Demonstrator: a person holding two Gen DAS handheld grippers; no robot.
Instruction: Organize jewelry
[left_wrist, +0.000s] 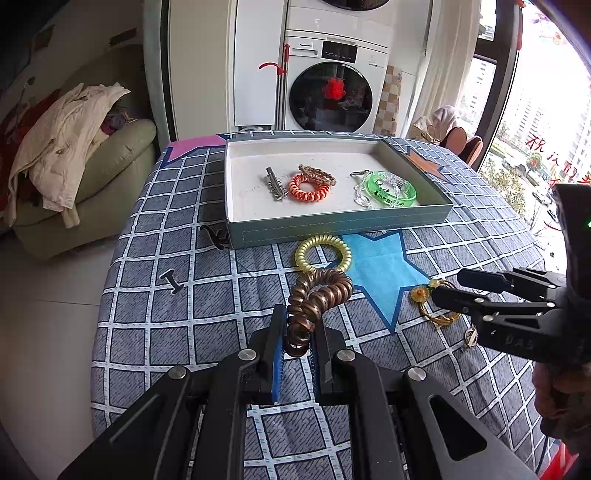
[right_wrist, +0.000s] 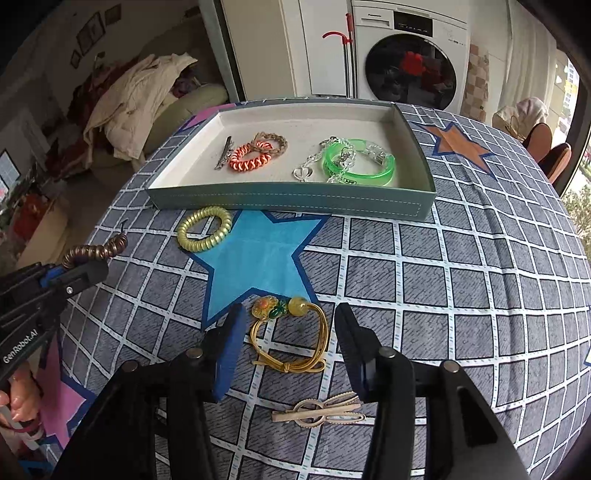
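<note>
My left gripper (left_wrist: 298, 325) is shut on one end of a brown spiral hair tie (left_wrist: 321, 291), which curls up and away from the pads above the checked cloth. My right gripper (right_wrist: 290, 309) stands open, its fingers either side of a yellow cord bracelet (right_wrist: 295, 343) with a flower charm that lies flat on the cloth. A yellow spiral tie (right_wrist: 205, 229) lies in front of the grey tray (right_wrist: 288, 201). Inside the tray are an orange spiral tie (right_wrist: 249, 158), a green bangle (right_wrist: 358, 166), a silver clip (right_wrist: 223, 153), a braided tie and a clear chain.
A beige hair clip (right_wrist: 317, 410) lies on the cloth just below my right gripper. The table's left edge drops to the floor, with a sofa (left_wrist: 110, 155) piled with clothes beyond. A washing machine (left_wrist: 332, 92) stands behind the table, chairs (left_wrist: 465, 144) at the far right.
</note>
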